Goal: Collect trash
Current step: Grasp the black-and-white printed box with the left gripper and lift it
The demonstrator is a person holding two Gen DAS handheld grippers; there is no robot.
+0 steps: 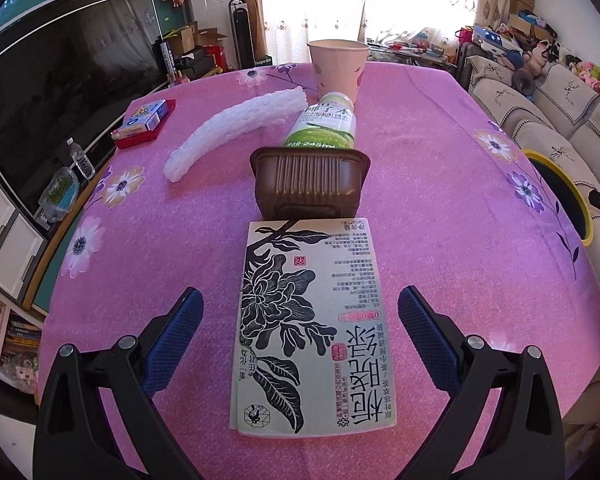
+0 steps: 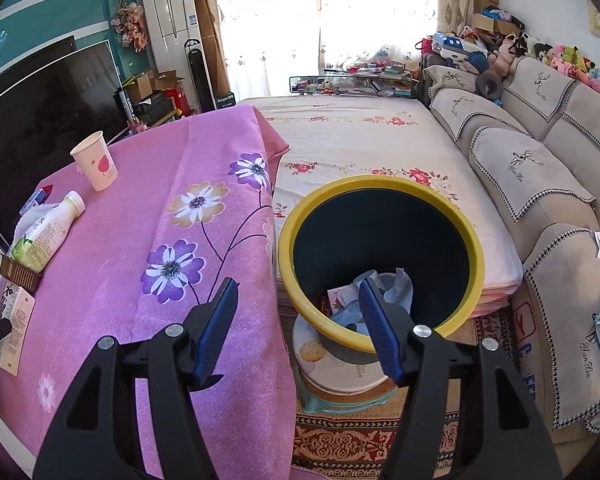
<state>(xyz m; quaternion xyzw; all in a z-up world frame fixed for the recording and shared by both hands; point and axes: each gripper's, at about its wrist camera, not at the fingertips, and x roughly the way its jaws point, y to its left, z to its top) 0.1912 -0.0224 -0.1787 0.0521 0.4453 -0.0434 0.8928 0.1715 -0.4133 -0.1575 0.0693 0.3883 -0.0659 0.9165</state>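
Note:
A flat tea carton (image 1: 311,328) with a black flower print lies on the pink tablecloth (image 1: 439,220). My left gripper (image 1: 300,296) is open and straddles it, pads clear of its sides. Beyond it stand a brown plastic tray (image 1: 307,184), a green-labelled bottle (image 1: 323,124) on its side, a paper cup (image 1: 337,66) and a white foam sleeve (image 1: 236,128). My right gripper (image 2: 299,284) is open and empty, above the near rim of the yellow-rimmed bin (image 2: 379,182), which holds paper scraps (image 2: 347,304). In the right wrist view, cup (image 2: 94,164), bottle (image 2: 46,232) and carton (image 2: 14,320) show at left.
A red tray with small card boxes (image 1: 146,122) sits at the table's far left. The bin stands on a round stool (image 2: 339,376) between the table and a floral-sheeted bed (image 2: 359,140). A sofa (image 2: 539,184) runs along the right; a television (image 1: 60,80) is on the left.

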